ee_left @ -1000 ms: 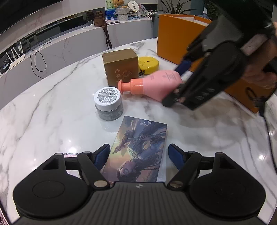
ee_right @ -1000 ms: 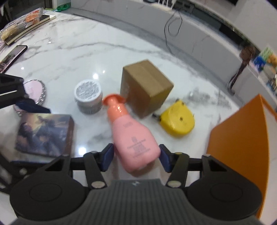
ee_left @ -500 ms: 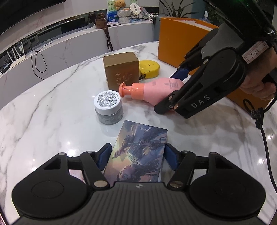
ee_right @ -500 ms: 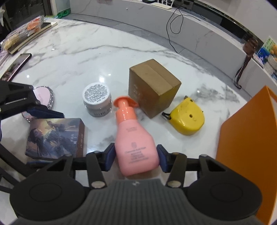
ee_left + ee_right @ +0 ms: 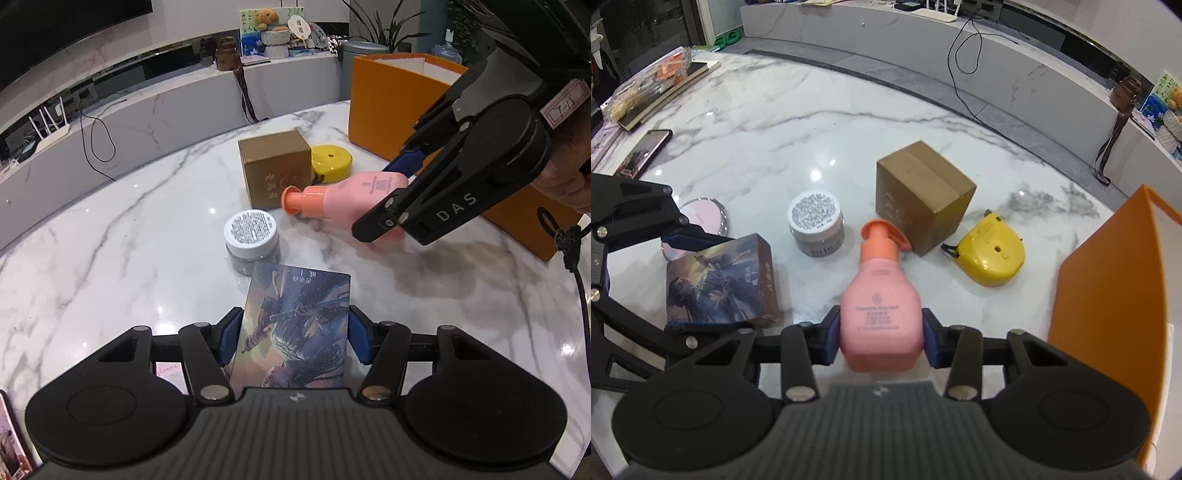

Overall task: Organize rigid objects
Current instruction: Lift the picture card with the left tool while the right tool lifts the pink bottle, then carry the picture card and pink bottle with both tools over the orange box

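Note:
A flat box with a painted figure on its lid (image 5: 299,295) sits between the blue pads of my left gripper (image 5: 294,338), whose jaws are closing and touch both long sides. In the right wrist view, the left gripper (image 5: 716,280) straddles this picture box (image 5: 738,266). A pink pump bottle (image 5: 879,295) with an orange cap lies pointing away from my right gripper (image 5: 881,338), which is shut on its base. In the left wrist view, the right gripper (image 5: 388,195) holds the pink bottle (image 5: 347,199) near the table.
On the marble table (image 5: 110,240) stand a white-lidded jar (image 5: 251,232), a brown carton (image 5: 275,166) and a yellow tape measure (image 5: 330,160). An open orange box (image 5: 388,107) rises at the right. A pink compact mirror (image 5: 701,214) and a phone (image 5: 646,151) lie to the left.
The left jaws came in from wide apart to the picture box's sides. The right pads closed the small gap onto the pink bottle. Neither hand shifted much.

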Action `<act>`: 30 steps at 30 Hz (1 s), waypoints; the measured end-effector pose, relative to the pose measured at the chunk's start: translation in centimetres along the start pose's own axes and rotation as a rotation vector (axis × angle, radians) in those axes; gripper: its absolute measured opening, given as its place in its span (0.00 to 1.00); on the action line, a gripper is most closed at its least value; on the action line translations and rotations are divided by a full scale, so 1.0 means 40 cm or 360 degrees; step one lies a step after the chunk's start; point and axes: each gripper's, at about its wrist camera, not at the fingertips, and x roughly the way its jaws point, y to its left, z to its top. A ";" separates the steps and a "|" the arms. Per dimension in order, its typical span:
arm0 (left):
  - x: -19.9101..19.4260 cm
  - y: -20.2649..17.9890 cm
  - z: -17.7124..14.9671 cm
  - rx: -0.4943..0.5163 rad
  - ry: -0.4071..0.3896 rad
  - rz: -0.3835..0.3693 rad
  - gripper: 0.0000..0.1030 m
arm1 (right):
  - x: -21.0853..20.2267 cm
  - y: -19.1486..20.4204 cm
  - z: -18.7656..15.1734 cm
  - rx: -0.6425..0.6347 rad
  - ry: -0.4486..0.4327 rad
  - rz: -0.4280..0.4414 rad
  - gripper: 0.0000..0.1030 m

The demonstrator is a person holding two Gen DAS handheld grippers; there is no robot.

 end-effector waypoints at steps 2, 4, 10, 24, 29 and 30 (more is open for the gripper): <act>-0.009 -0.001 0.002 -0.0006 -0.0011 0.0018 0.66 | -0.015 -0.002 -0.001 0.0008 -0.0008 -0.0006 0.42; -0.018 0.000 0.004 -0.0011 -0.0016 0.0030 0.66 | -0.028 -0.002 -0.002 0.0011 -0.0016 -0.0013 0.42; -0.052 -0.010 0.019 -0.0016 -0.0032 0.0058 0.66 | -0.083 -0.004 -0.005 0.0024 -0.0067 -0.0025 0.42; -0.125 -0.060 0.083 0.0000 -0.0087 0.0079 0.66 | -0.240 -0.053 -0.024 0.0130 -0.0258 -0.0056 0.42; -0.130 -0.066 0.116 -0.0019 -0.0078 0.0087 0.66 | -0.284 -0.089 -0.039 0.0189 -0.0316 -0.0073 0.42; -0.132 -0.070 0.127 -0.0008 -0.0081 0.0090 0.66 | -0.291 -0.097 -0.043 0.0205 -0.0327 -0.0081 0.42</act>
